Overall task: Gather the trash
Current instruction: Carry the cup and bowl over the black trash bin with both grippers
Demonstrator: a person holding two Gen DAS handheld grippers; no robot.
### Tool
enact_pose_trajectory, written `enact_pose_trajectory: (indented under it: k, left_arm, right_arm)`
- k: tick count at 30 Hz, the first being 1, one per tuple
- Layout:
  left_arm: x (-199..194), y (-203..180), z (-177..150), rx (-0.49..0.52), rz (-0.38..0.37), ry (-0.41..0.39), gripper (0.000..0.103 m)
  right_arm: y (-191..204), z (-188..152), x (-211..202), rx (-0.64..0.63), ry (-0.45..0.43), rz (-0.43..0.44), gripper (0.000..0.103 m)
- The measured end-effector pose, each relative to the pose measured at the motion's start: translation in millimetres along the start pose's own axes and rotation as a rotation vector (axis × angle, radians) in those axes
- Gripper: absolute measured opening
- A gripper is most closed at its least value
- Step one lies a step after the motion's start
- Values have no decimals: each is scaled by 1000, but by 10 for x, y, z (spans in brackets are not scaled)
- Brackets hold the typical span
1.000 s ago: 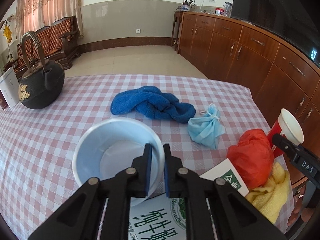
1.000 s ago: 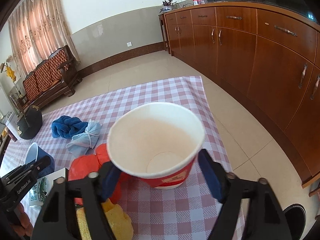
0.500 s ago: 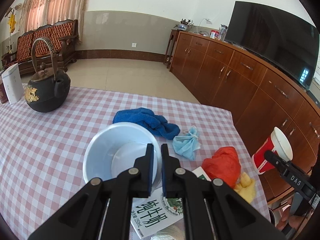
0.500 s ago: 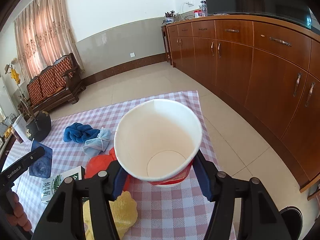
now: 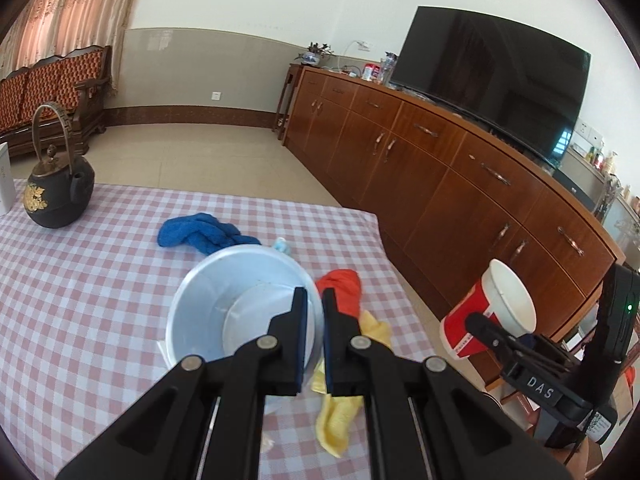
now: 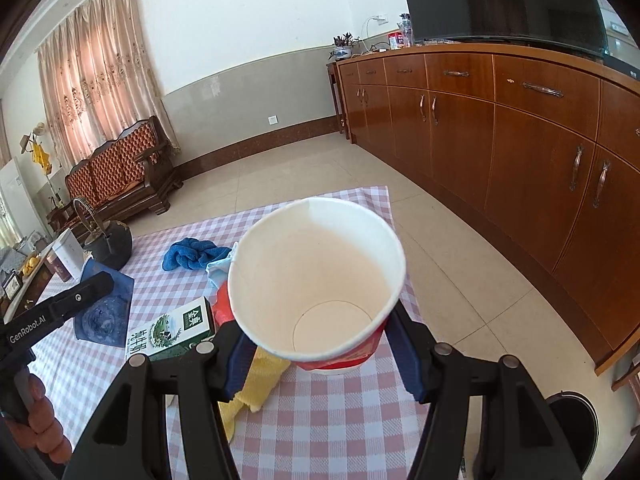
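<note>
both grippers have risen since the earlier frames. left wrist view: the left gripper (image 5: pixel 315 316) is clamped on the blue bowl (image 5: pixel 240 304) rim at lower centre, lifted to carry. right wrist view: the right gripper (image 6: pixel 320 356) squeezes the paper cup (image 6: pixel 316 280), empty inside, and alone shows a black bin (image 6: pixel 576 420) at lower right, probably its destination.

Pale blue bin (image 5: pixel 208 312); red-and-white paper cup (image 6: pixel 320 280); pink-white checked tablecloth (image 5: pixel 80 280); blue towel (image 5: pixel 196 234); yellow cloth (image 5: pixel 340 420).
</note>
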State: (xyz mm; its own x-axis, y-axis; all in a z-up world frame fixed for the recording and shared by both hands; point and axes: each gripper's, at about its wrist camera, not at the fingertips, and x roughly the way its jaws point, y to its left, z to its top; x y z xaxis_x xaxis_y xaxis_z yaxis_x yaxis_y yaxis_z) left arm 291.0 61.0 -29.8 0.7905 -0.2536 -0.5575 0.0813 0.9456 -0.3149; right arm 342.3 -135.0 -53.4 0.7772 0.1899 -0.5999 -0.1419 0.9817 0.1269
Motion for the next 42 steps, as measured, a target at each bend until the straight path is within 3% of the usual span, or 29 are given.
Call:
enact_pose_trajectory:
  k: [8,22,32,42]
  left_arm:
    - [54,-817,-323,82,-164,84,8]
    - [500,-2669,-1225,289,-452,322,8]
    - [921,-3374,-1803,389,-490,465,8]
    - [1447,-3531,-2162,410,-497,618,8]
  right_arm:
    - [-506,-312,-592,58,-6,-75,62]
    - [-2145,-1089,-1640,294,10,-359,62]
    - [-3038,-1674,-1831,454,86,-447,62]
    - [-3571,-2057,-1406,537,212,-440,62]
